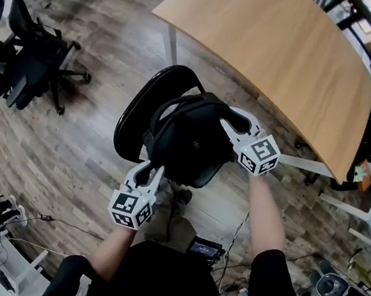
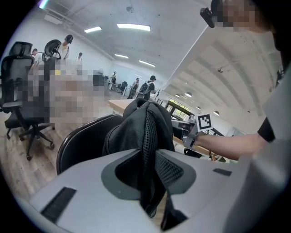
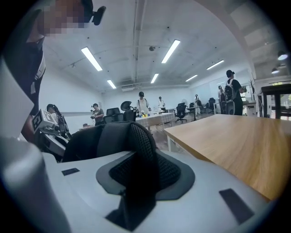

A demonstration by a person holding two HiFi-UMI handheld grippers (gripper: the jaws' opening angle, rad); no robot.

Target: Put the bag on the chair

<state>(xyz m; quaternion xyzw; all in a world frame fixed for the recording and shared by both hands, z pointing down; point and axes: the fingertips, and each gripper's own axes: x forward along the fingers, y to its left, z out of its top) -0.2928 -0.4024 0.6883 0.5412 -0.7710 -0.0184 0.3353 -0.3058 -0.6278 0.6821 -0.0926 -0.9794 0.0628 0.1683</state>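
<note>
Left gripper view gives me the clearest read: the left hand-held gripper (image 2: 152, 170) has its jaws drawn in on a mesh strap (image 2: 149, 132) of the black bag (image 2: 136, 127), the pads pressing the webbing from both sides; the strap runs up out of the jaws to the bag's body, which hangs just in front of the black chair (image 2: 82, 141). In the right gripper view the right hand-held gripper (image 3: 142, 179) is likewise clamped on a second mesh strap (image 3: 138, 145), which arches up and over between the pads.

From the head view I see the bag slung between the two tools directly over the chair's seat; whether its bottom touches the seat I cannot tell. My left forearm (image 1: 117, 247) reaches up from the lower middle of the picture, its tool pointing away from me at the bag's near left edge; my right forearm (image 1: 265, 216) stretches further out, its tool at the bag's far right corner, marker cube (image 1: 260, 154) facing up. The wooden table (image 1: 287, 55) stands just beyond the chair.
</note>
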